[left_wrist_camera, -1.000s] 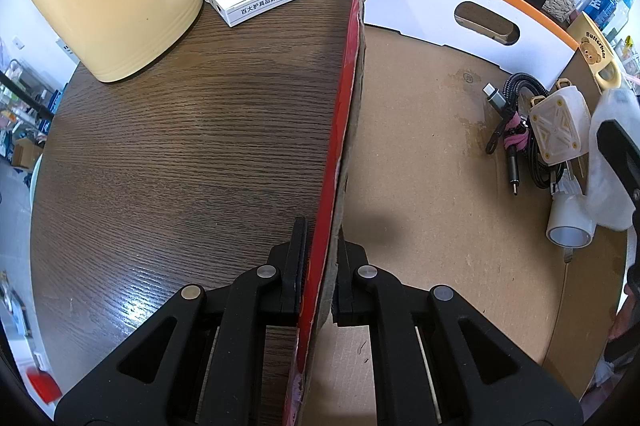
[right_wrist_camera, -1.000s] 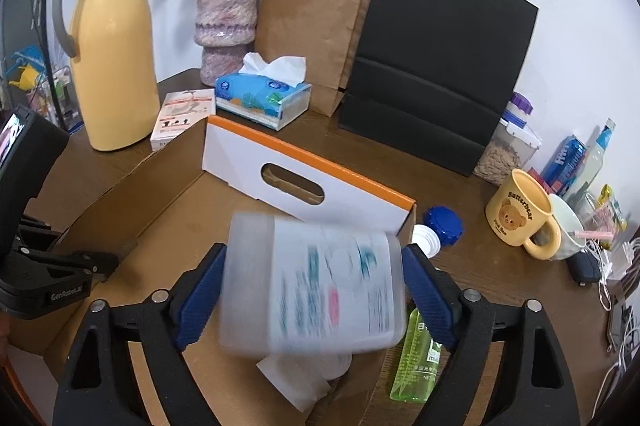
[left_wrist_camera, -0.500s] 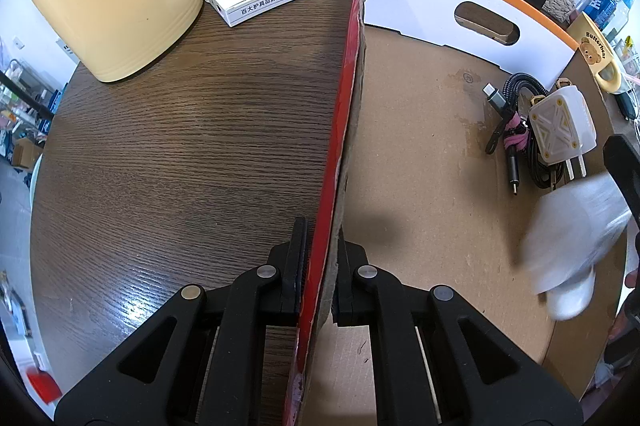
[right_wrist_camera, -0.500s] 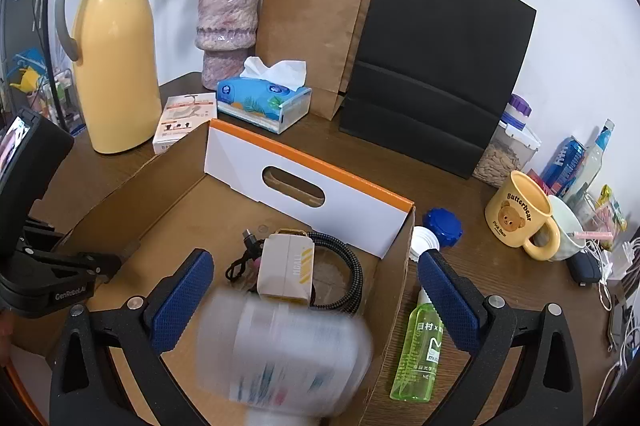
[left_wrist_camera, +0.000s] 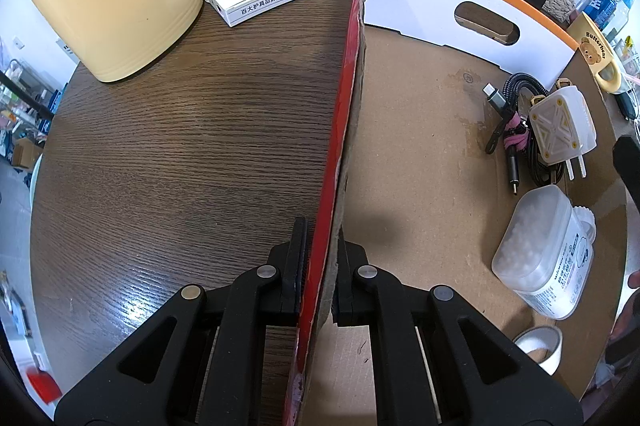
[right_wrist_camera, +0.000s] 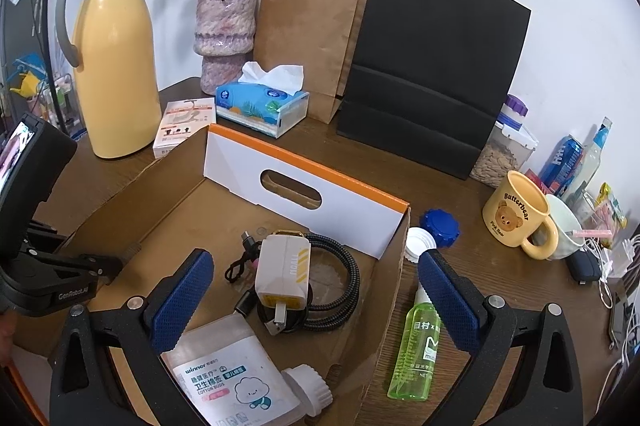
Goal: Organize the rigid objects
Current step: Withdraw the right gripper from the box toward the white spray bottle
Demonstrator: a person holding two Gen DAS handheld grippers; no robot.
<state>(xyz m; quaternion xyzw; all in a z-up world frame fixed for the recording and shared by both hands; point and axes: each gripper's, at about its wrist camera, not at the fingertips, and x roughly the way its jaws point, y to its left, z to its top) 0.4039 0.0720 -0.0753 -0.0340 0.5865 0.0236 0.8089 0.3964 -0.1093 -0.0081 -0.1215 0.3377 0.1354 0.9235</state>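
Note:
My left gripper (left_wrist_camera: 318, 266) is shut on the red-faced left wall of the cardboard box (left_wrist_camera: 344, 130) and also shows at the left of the right wrist view (right_wrist_camera: 116, 266). The box (right_wrist_camera: 308, 202) holds a white charger with a black cable (right_wrist_camera: 284, 274), a cotton bud tub (right_wrist_camera: 232, 378) lying on its side, and a white tape roll (right_wrist_camera: 312, 386). In the left wrist view the tub (left_wrist_camera: 544, 254) lies by the box's right wall, below the charger (left_wrist_camera: 560, 124). My right gripper (right_wrist_camera: 312, 294) is open and empty above the box.
On the table right of the box lie a green spray bottle (right_wrist_camera: 416, 346), a blue cap (right_wrist_camera: 440, 226) and a yellow bear mug (right_wrist_camera: 516, 214). Behind stand a yellow jug (right_wrist_camera: 116, 66), a small white box (right_wrist_camera: 180, 122), a tissue pack (right_wrist_camera: 260, 102), a vase and paper bags.
The right gripper opened and let go of the cotton bud tub, which dropped into the box and now lies on its side. The left gripper has not moved.

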